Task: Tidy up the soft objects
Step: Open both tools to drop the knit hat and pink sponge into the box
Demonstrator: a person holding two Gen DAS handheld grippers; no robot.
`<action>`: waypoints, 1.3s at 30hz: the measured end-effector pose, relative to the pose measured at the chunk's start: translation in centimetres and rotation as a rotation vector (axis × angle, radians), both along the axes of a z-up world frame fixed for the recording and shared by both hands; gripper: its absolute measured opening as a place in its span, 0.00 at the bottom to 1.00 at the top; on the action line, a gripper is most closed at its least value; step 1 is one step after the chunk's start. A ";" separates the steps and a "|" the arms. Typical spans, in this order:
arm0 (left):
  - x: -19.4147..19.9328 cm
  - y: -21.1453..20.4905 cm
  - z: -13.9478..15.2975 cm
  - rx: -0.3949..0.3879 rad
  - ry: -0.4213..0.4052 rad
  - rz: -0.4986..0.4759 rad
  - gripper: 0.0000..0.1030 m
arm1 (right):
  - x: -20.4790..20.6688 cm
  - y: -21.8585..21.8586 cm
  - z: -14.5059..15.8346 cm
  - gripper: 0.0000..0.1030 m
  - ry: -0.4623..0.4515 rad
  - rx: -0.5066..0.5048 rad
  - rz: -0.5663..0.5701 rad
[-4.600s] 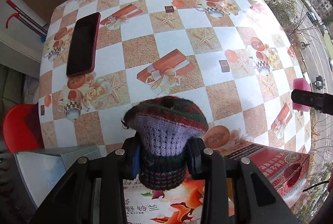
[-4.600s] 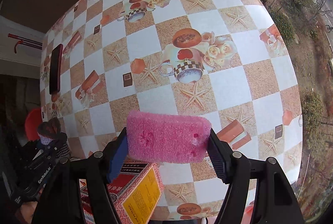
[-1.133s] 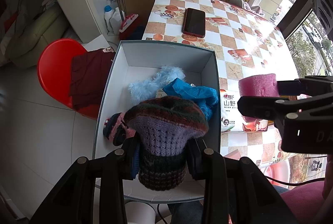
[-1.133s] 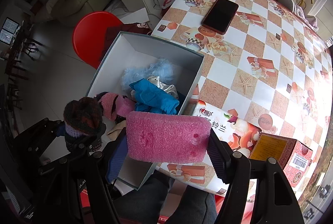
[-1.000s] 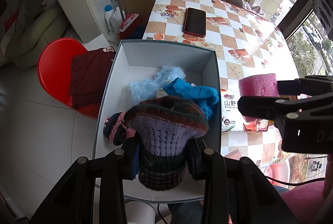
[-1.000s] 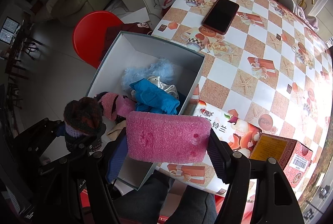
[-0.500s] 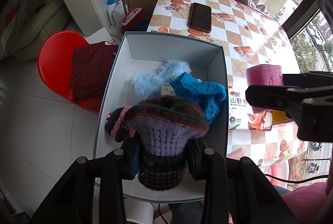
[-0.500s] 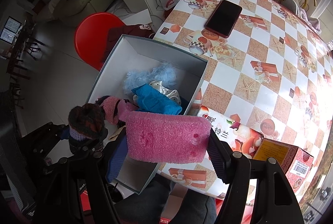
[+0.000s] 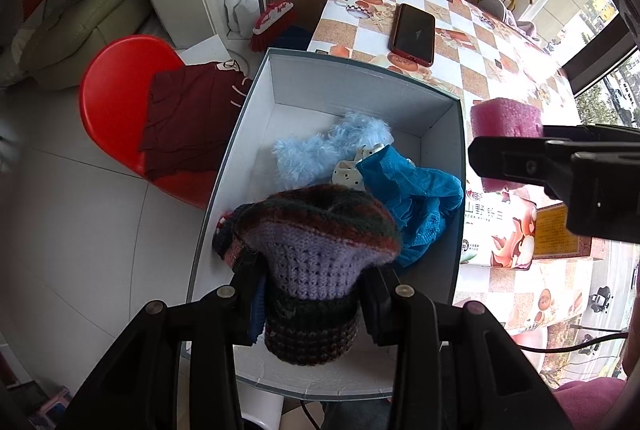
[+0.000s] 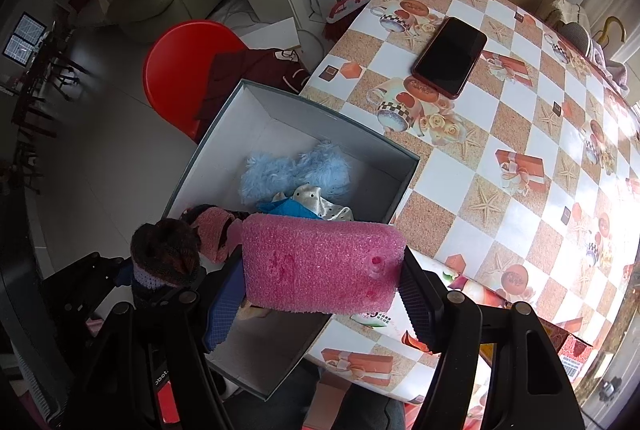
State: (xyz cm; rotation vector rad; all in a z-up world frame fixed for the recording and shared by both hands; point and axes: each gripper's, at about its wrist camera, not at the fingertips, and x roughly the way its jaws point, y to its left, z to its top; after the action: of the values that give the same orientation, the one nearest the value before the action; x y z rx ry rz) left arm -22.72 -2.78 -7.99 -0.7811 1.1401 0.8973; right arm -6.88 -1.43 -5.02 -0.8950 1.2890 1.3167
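Soft objects (image 9: 372, 166) beside tissue pack (image 9: 496, 230), probably

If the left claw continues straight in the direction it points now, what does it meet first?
Probably the white floor of the open box, near the striped knit piece beside the blue cloth; depth is unclear. The knitted hat it holds would land first.

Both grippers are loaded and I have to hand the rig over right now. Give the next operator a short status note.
Left gripper: holding the knitted hat over the near end of the open grey box; its jaws have just been opening a little, hat between them.
Right gripper: shut on the pink foam block, at the box's table-side edge.
Done: fluffy light-blue piece, blue cloth and a pink knit lie in the box.
Left: drop the hat and foam in.
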 end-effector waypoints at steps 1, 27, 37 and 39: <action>0.0 0.1 -0.1 0.000 0.004 0.002 0.42 | 0.0 0.2 -0.1 0.69 -0.003 -0.002 0.002; 0.3 0.4 -0.7 -0.041 0.037 0.047 0.79 | 1.9 1.6 -1.3 1.00 0.009 -0.079 -0.040; 0.0 0.5 -0.6 -0.037 0.039 0.056 0.79 | 1.7 1.2 -1.3 1.00 0.012 -0.084 -0.044; 0.0 0.5 -0.6 -0.037 0.038 0.058 0.79 | 1.7 1.2 -1.3 1.00 0.012 -0.084 -0.043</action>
State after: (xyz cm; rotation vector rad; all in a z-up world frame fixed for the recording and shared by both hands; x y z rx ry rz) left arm -22.77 -2.28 -8.61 -0.8343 1.1751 0.9444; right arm -5.20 -0.27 -6.32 -0.9143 1.3745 1.2440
